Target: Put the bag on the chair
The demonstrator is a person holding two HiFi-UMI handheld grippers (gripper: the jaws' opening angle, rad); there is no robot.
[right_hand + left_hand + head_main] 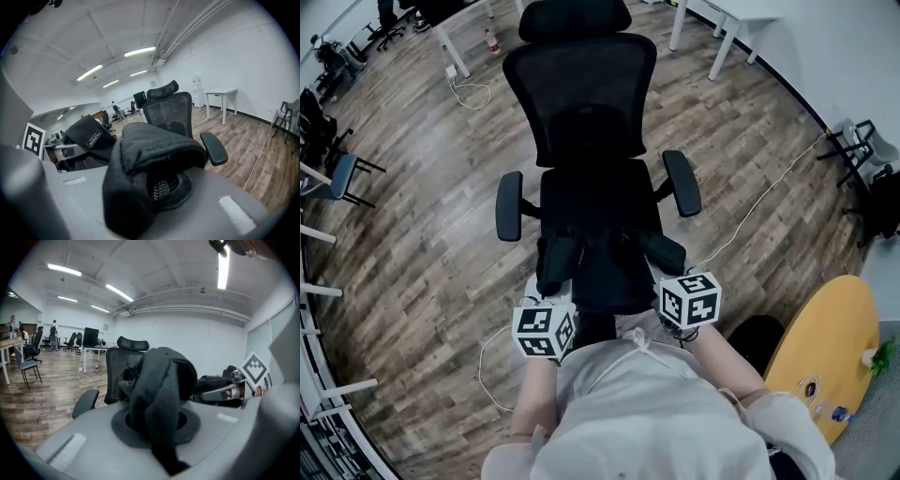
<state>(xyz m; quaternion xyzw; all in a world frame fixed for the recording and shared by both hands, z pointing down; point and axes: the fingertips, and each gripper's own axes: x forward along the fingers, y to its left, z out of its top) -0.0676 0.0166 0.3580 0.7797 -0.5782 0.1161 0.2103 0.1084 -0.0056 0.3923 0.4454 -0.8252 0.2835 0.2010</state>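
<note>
Pinched soft black fabric bag (pixel 161 376) in left gripper (pixel 161 427) and right gripper (pixel 154 187), stretched left-right, black mesh office chair (pixel 581 94) just beyond.

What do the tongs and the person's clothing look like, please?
The left tongs and right tongs have smooth grey bodies with a dark round collar at the front. Each carries a white cube printed with black square markers. The person wears a pale top.

Bright, even ceiling strip lights (pixel 224 268), soft shadows, strong fisheye bending, dark corners, nearby bag (pixel 159 394) slightly blurred
</note>
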